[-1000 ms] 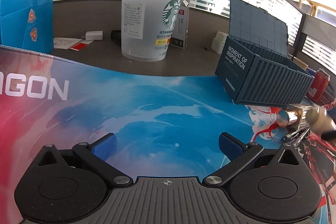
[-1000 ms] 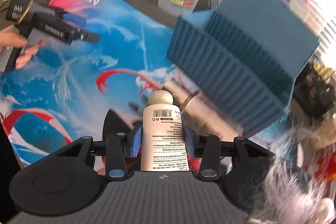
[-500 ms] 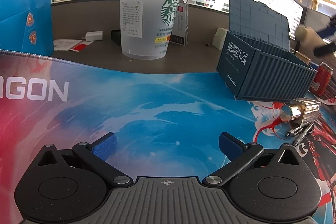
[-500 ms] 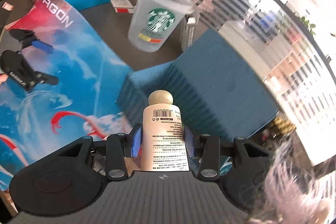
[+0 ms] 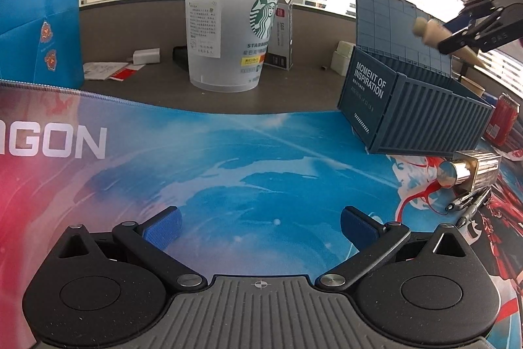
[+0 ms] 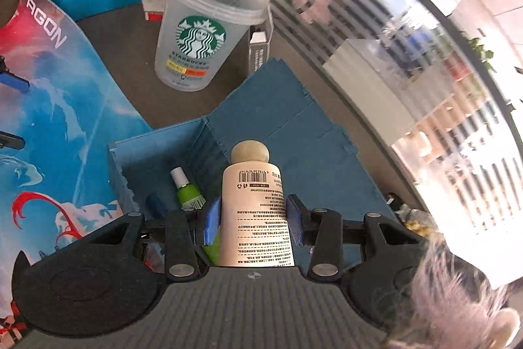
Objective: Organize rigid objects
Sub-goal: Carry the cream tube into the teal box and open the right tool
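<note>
Since a second ago right tool (image 6: 253, 219), clamped on bottle (image 6: 256, 215), has risen over open box (image 6: 163, 152); release next. Left tool (image 5: 260, 223) apart, idle.

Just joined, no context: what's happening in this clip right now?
A person is tidying desk items with a pair of tongs in each hand. The right tongs are shut on a cream bottle, held above the open blue container box, which already holds a green bottle. The left tongs are open and empty over the desk mat. A gold tube and pens lie beside the box.
</note>
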Available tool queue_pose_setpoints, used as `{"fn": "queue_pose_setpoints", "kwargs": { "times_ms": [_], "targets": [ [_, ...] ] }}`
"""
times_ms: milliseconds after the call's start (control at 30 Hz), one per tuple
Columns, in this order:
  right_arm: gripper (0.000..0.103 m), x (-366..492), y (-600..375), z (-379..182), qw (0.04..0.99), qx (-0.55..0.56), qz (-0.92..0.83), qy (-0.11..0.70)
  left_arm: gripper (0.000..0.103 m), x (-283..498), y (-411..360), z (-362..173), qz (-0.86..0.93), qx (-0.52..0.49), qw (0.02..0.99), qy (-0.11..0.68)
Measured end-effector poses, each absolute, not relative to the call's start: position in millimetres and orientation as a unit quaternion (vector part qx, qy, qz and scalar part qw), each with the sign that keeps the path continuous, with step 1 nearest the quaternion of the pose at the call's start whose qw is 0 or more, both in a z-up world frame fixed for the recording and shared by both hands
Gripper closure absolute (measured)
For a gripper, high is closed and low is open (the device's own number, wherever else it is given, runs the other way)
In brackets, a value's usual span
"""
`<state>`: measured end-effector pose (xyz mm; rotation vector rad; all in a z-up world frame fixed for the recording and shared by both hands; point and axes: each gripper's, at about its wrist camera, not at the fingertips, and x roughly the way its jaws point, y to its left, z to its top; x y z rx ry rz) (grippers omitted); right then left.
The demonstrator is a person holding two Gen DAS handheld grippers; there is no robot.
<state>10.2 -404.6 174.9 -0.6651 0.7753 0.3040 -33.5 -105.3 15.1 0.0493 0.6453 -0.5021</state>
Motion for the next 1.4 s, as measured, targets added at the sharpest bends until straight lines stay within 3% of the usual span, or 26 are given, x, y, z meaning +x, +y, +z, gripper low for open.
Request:
{"fn": "queue_pose_setpoints", "kwargs": {
  "times_ms": [700,1133,1400],
  "targets": [
    [0.067,53.9,-410.6,112.5,0.83,-0.304,0.197,0.425,0.0,-34.3,-106.0,14.5,-0.243,0.027,0.917,0.314],
    [0.062,30.8,-421.7,135.4,0.872,-0.239,0.2,0.378,0.0,-34.1,-104.8,15.4,-0.245,0.025,0.917,0.314],
    [0.062,-42.5,-422.9,155.9,0.873,-0.219,0.283,0.332,0.0,-34.0,-105.1,15.8,-0.244,0.025,0.917,0.314]
  ]
}}
